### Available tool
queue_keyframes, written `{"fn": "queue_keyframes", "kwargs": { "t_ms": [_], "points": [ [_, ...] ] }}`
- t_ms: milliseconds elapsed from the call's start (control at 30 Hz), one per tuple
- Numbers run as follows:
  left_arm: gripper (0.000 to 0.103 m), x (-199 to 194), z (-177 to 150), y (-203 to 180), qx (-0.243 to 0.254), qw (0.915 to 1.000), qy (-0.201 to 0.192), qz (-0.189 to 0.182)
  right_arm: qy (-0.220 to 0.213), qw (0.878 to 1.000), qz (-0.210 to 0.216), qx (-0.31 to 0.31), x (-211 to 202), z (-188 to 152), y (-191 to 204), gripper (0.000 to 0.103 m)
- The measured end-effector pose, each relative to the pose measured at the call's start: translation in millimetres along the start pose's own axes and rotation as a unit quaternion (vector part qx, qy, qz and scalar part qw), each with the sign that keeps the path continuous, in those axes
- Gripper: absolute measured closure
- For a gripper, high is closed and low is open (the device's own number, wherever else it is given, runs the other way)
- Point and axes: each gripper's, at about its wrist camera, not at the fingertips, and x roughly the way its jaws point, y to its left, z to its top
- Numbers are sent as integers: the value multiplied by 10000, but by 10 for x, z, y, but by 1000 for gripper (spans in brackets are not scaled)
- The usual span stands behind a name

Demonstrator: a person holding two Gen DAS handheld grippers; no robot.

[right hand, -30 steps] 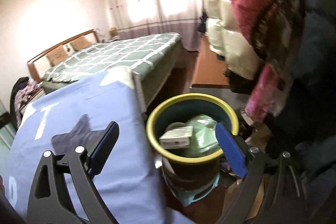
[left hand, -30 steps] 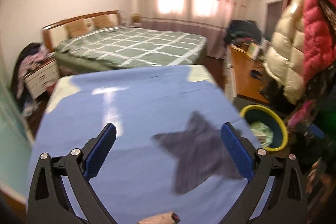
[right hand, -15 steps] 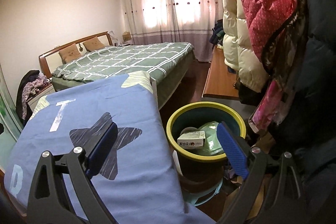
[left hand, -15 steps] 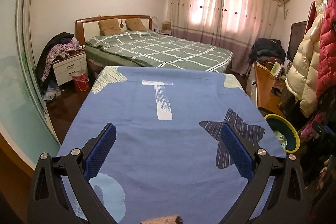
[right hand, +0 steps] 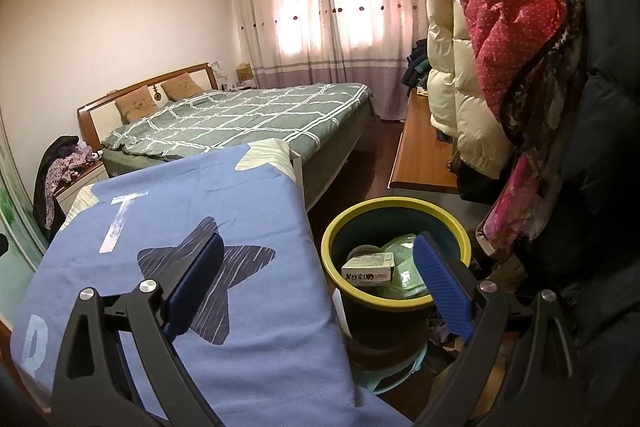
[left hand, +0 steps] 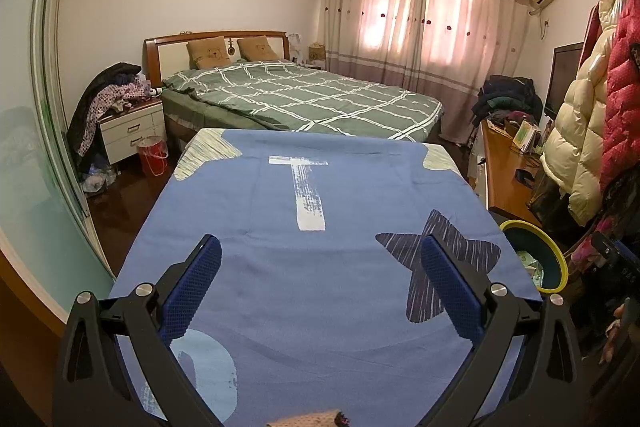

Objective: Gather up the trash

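A cloth-covered bench is standing in front of the bed, with the bin sitting on the floor just beside its right edge. A small box is lying inside the bin, while coats are hanging above it, to the right.

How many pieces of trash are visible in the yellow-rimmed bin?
3, possibly more underneath: a small white box on top, a green plastic wrapper right of it, and a round greyish item partly hidden behind the box.
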Motion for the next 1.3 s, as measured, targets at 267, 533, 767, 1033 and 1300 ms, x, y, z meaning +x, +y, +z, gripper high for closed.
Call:
{"fn": "queue_keyframes", "kwargs": {
  "t_ms": [267, 533, 767, 1033, 1300],
  "points": [
    [5, 47, -37, -50, -33, 9999, 89, -43, 34, 10000, 20, -7, 27, 0, 12, 12],
    [5, 97, -61, -69, -29, 9999, 125, -55, 49, 10000, 52, 22, 45, -15, 0, 12],
    [5, 145, -89, -93, -19, 9998, 177, -72, 70, 9999, 58, 49, 67, -25, -28, 12],
    [5, 172, -86, -105, -21, 9998, 189, -77, 82, 9999, 64, 56, 83, -34, -34, 12],
    [5, 208, -118, -111, -23, 9997, 223, -94, 96, 9999, 63, 57, 106, -46, -36, 12]
  ]
}}
